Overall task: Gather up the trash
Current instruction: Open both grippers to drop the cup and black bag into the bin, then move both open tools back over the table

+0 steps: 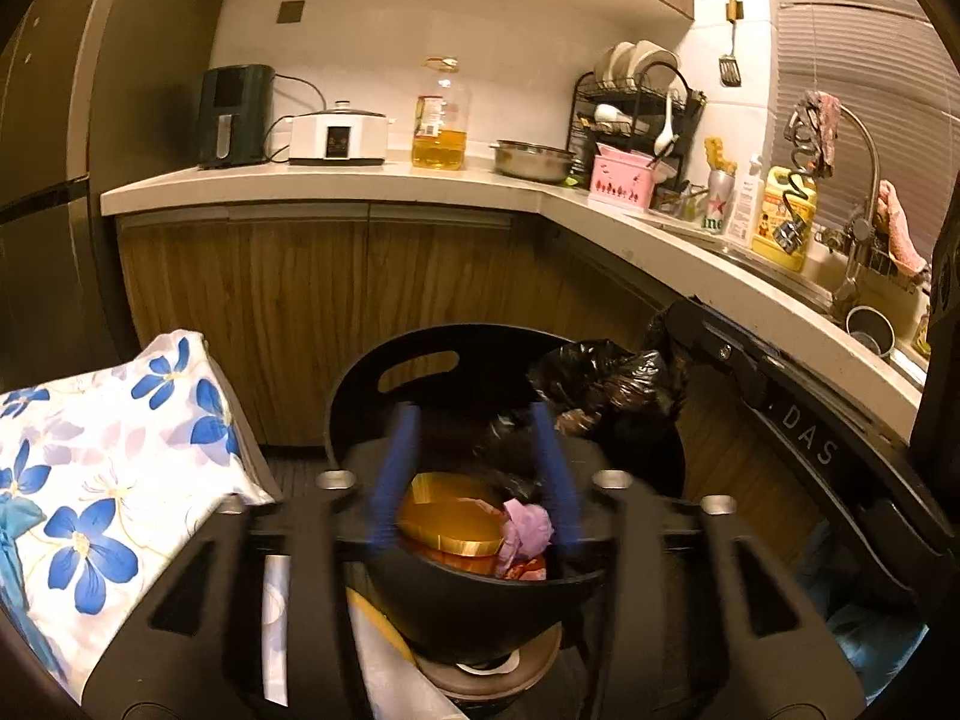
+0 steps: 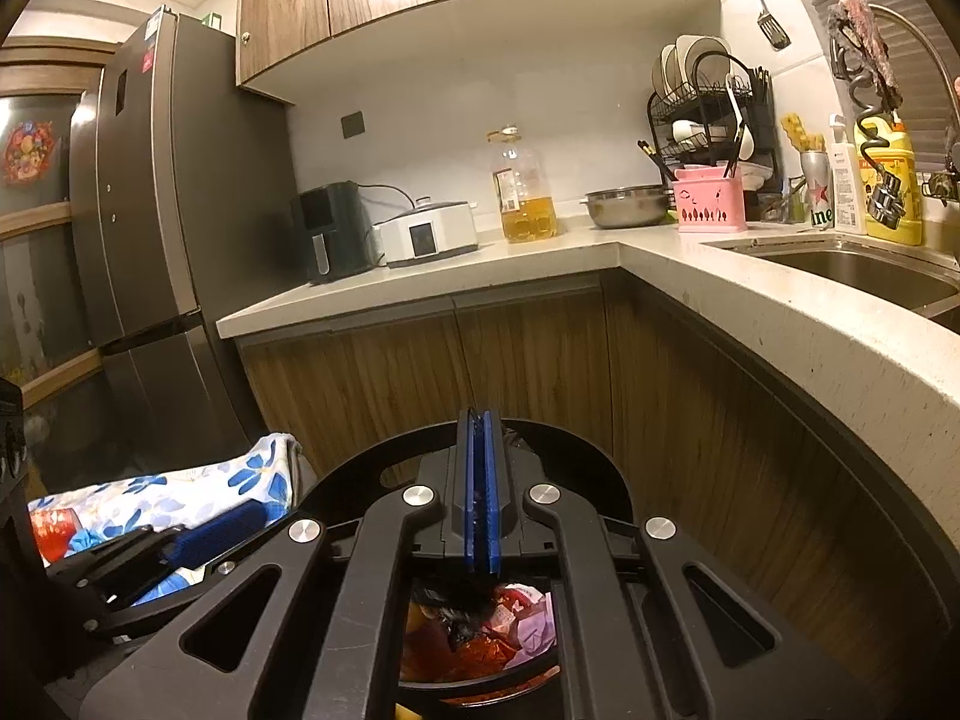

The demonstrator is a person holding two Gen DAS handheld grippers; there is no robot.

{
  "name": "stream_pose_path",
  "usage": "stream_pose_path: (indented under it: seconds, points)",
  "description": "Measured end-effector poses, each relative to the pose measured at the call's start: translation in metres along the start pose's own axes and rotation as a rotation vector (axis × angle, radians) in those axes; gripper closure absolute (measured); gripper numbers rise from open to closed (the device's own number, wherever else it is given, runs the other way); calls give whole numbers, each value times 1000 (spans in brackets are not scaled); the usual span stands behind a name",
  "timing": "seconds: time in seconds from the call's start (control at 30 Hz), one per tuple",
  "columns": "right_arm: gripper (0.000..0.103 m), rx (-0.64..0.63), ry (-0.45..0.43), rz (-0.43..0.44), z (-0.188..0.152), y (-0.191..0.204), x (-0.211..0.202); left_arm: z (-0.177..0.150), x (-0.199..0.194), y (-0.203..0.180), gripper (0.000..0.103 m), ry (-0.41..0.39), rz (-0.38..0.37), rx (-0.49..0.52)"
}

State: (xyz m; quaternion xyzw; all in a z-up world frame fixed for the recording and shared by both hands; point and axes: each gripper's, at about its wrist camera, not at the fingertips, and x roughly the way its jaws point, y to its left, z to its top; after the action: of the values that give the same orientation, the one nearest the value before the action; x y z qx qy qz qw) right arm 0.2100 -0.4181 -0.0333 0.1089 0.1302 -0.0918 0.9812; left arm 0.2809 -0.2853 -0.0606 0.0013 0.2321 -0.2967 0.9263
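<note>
Cabinets and a pale tabltop filled the upper half of both views; correction is avoided by naming it once: the tabletop (image 1: 336,183) carried an oil bottle (image 1: 439,120), a white cooker (image 1: 338,135) and a dish rack (image 1: 636,102), none of them touched. A tall refrigerator (image 2: 150,210) was seen at the left of the right wrist view. Lower centre in both views was taken up by a black trash bin (image 1: 420,384), its rear wall with a handle slot raised behind the opening. A flower-printed cloth (image 1: 102,456) lay at the lower left, just beside the bin.

Inside the bin, trash was seen: a gold-rimmed round container (image 1: 450,519) and a crumpled pink wrapper (image 1: 528,531). A black trash bag (image 1: 606,378) was bunched up at the right of the bin's rim, lifted by the right claw (image 2: 478,492), whose blue fingers were pressed together on a fold of the film, as judged from the dark plastic hanging beneath them. The bag was probably held this way so that its edge could be gathered for removal.

The left claw (image 1: 474,474) was held over the bin mouth with its fingers spread and nothing between them, seemingly placed to take another part of the bag's edge.
</note>
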Motion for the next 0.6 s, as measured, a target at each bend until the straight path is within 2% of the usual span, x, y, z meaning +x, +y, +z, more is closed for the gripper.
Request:
stream_pose_path:
  seconds: [0.1, 0.17, 0.3, 0.6]
  points:
    - [85, 2, 5, 1, -2, -1, 0, -1, -5, 3, 40, -15, 21, -11]
    - [68, 7, 4, -2, -3, -2, -3, -3, -10, 6, 35, -20, 40, -18]
    - [56, 17, 3, -8, -4, -4, -6, -6, -23, 16, 26, -37, 80, -44]
    - [26, 10, 15, -12, -12, 4, -21, -18, -60, 31, 15, -70, 254, -55]
